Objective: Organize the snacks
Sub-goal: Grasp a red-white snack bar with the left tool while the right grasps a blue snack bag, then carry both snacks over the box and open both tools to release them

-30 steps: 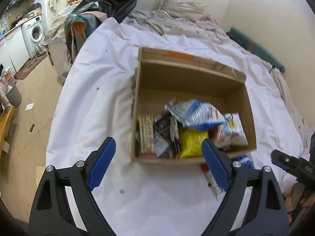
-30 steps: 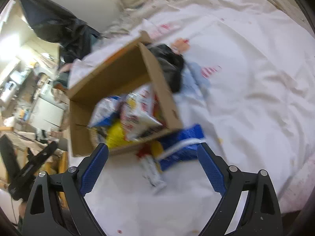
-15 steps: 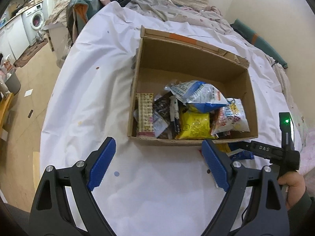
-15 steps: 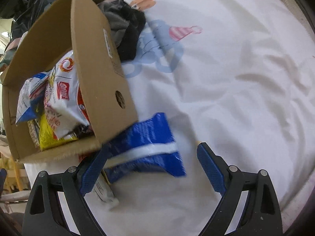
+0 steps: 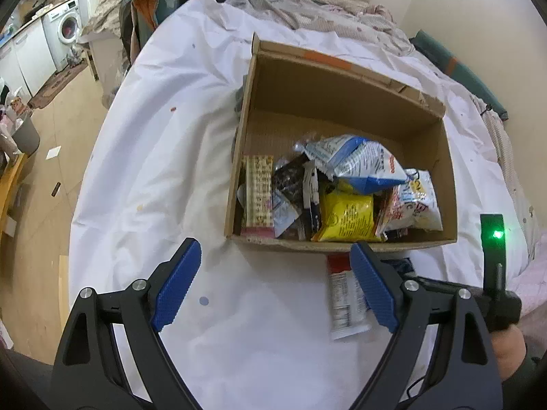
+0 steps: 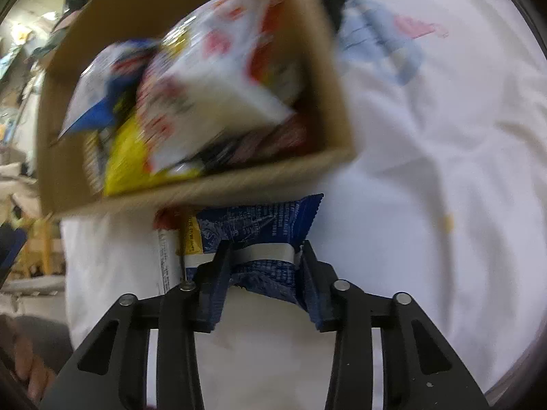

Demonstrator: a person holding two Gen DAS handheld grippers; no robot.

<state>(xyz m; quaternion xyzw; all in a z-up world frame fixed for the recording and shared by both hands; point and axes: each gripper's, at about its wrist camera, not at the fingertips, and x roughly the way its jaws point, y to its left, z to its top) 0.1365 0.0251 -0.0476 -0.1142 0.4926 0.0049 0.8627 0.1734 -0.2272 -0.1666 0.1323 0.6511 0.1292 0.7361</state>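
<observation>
A white sheet (image 5: 143,177) covered the bed, with a washing machine (image 5: 68,24) off in the background. In the left wrist view, the cardboard box (image 5: 239,157) sat ahead, snacks heaped at its near end; the left gripper (image 5: 273,283) hung spread and empty over bare sheet, short of the box's near wall. A white packet (image 5: 342,300) lay just outside that wall, toward the right hand.

In the right wrist view, blurred at the box (image 6: 212,188), the blue packet (image 6: 259,222) lay directly ahead of the right gripper (image 6: 265,273), touching the box's near wall, its long axis running across the fingers. The jaws were closing with the packet's near end between them, pads apparently touching its sides. The right hand was clearly nearer.
</observation>
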